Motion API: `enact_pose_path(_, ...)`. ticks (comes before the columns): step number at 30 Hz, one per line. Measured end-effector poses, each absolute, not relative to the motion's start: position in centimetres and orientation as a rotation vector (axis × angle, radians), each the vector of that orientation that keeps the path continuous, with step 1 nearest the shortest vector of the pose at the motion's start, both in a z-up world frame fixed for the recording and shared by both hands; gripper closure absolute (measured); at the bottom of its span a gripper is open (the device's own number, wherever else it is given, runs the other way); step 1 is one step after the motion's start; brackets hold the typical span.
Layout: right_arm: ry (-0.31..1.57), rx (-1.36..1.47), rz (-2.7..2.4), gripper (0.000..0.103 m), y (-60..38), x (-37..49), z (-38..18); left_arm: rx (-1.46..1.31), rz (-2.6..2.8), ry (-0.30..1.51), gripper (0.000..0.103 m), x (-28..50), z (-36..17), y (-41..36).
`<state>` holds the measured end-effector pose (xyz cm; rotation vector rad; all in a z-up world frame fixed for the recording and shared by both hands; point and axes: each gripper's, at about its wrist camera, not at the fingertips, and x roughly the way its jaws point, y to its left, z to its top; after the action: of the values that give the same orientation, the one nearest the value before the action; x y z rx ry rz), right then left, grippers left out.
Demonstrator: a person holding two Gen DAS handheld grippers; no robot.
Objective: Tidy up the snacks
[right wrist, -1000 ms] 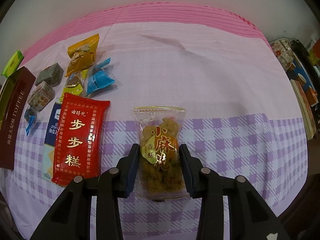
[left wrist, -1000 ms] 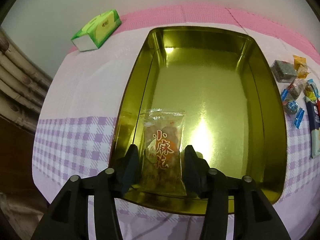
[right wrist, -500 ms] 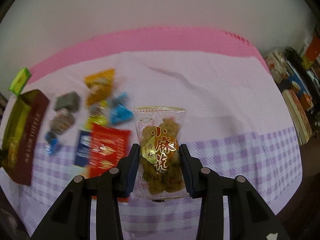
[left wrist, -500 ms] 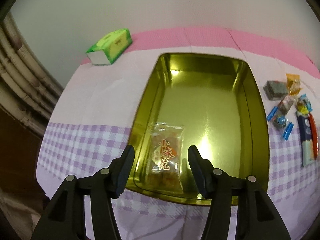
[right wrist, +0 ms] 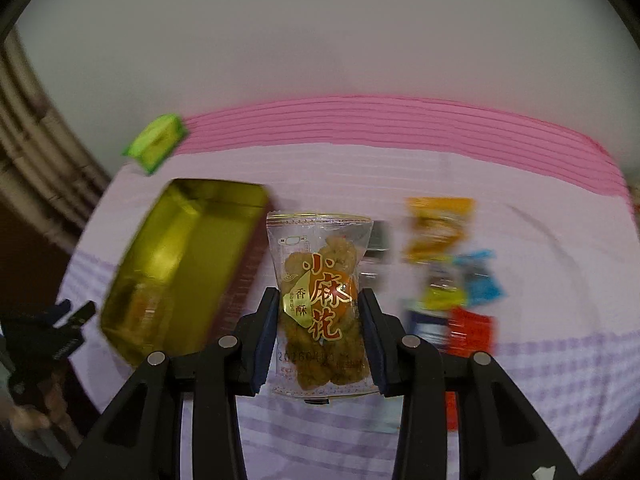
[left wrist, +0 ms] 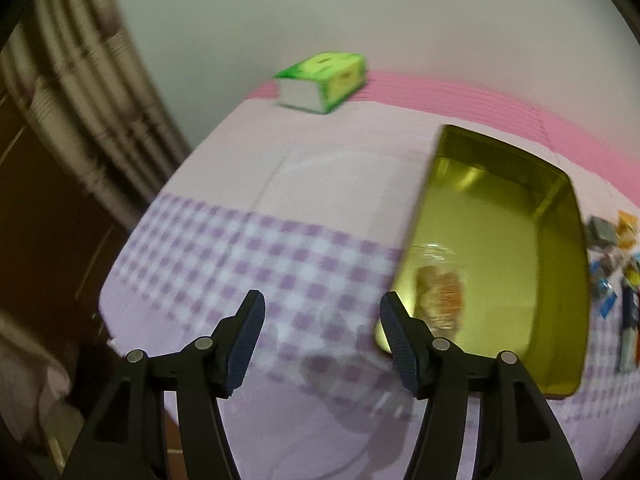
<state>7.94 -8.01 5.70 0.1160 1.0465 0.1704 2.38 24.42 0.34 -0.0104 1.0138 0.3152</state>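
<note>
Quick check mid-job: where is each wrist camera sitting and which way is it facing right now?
Left wrist: on the left gripper, angled down at checked cloth left of the gold tin; its jaws are opening, empty.
Right wrist: on the right gripper, angled down, jaws clamping a twist-snack packet; the left gripper also shows at the left edge.
Shared: tin, green tissue pack, loose snacks.
</note>
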Motion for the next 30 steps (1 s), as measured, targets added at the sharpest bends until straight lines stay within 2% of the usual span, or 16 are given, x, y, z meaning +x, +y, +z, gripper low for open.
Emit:
enact_pose_path(5,1.067,0.136,0.266,0.066,-2.5,8.8,5.1,-0.100,0.344,1.023,0.042,1.6,0.3,26.4)
enact_pose_path(16,1.153,0.116,0.324,0.066,4.7,9.3,1.2,-0.103,0.376,1.038,0.041,2.1,-0.4,27.4)
enact_pose_path(30,1.209,0.016,0.310,0.066,6.6,8.4,-1.8,-0.096,0.360,1.048,0.041,2.3,-0.6,27.0)
